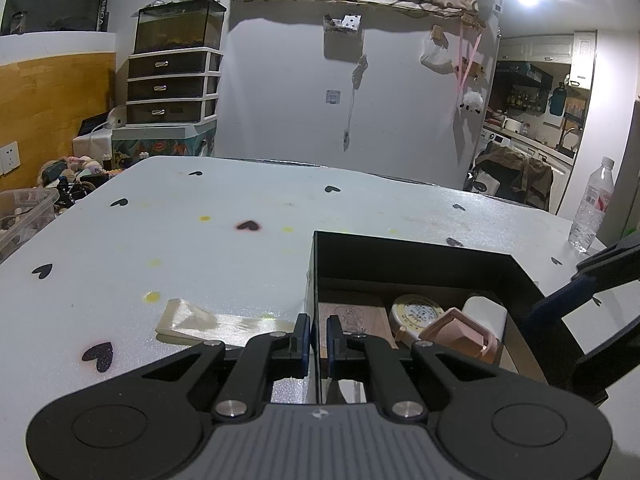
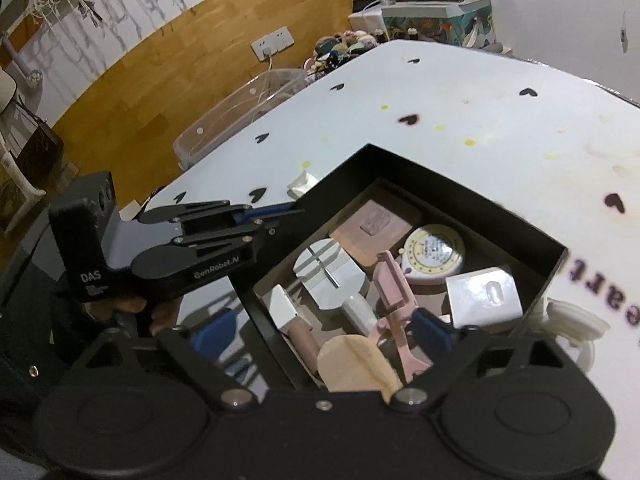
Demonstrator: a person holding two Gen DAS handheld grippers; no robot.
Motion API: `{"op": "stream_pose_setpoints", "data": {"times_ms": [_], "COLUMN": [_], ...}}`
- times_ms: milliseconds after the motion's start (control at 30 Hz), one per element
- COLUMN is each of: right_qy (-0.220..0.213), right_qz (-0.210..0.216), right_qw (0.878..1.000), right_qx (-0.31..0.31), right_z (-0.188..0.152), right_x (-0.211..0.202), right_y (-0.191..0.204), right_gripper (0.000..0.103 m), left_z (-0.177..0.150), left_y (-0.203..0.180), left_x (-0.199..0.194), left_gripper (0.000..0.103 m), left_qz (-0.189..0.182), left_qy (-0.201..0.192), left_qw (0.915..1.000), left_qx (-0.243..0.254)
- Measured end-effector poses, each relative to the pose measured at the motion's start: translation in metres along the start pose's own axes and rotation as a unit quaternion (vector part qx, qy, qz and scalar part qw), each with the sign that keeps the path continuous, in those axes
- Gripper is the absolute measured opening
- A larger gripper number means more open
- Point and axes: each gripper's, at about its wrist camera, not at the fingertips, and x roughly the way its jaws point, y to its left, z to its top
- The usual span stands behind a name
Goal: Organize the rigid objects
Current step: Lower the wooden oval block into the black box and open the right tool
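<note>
A black open box (image 1: 420, 258) (image 2: 404, 168) sits on the white table. Inside lie a brown square block (image 2: 372, 228), a round yellow tape measure (image 2: 434, 254) (image 1: 414, 312), a pink tool (image 2: 394, 280) (image 1: 460, 332), a white card (image 2: 484, 294), a round mirror (image 2: 330, 272) and a wooden paddle (image 2: 356, 364). My left gripper (image 1: 318, 340) is shut on the box's left wall; it shows in the right wrist view (image 2: 280, 216). My right gripper (image 2: 324, 328) is open above the box, over the paddle and pink tool.
A clear flat wrapper (image 1: 192, 320) lies left of the box. A water bottle (image 1: 592, 204) stands at the far right table edge. A white round object (image 2: 576, 320) lies by the box's right corner. A clear plastic bin (image 2: 240, 108) sits beyond the left table edge.
</note>
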Motion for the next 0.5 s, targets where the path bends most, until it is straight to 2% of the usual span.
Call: {"op": "stream_pose_setpoints", "data": {"times_ms": [233,500], "right_qy": [-0.022,-0.049], "right_qz": [-0.018,-0.064], "right_qw": [1.000,0.997], "right_qx": [-0.003,0.002], "right_z": [-0.003,-0.007], "right_x": [-0.011,-0.025], "right_y": [0.006,0.005], "right_gripper": [0.103,0.103], "left_z": [-0.002,-0.002], "left_y": [0.003,0.003], "left_x": [0.001,0.001], "left_gripper": [0.008,0.008], "left_qz": [0.002,0.003], "left_qy": [0.001,0.001], "left_qw": [1.0000,1.0000], "left_qx": [0.001,0.002]}}
